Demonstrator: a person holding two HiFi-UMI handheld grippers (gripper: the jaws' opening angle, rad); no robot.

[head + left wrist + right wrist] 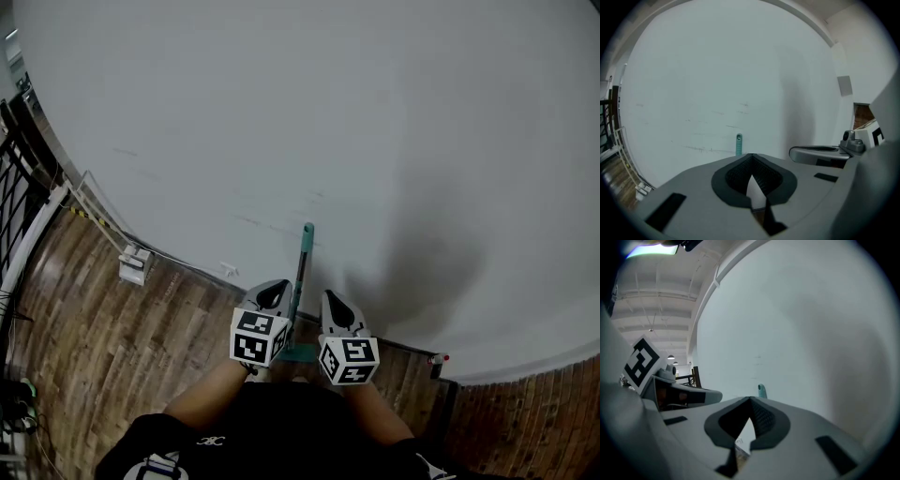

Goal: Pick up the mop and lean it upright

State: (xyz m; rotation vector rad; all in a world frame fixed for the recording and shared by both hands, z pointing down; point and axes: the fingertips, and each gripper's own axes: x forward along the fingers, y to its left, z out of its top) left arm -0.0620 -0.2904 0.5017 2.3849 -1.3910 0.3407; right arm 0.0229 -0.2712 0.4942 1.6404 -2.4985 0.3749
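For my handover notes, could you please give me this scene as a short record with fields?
Mop: teal handle upright against the white wall, lower end down at the wood floor
Left gripper: jaws shut, empty, just left of the handle
Right gripper: jaws shut, empty, just right of the handle
Task state: mop appears already leaned
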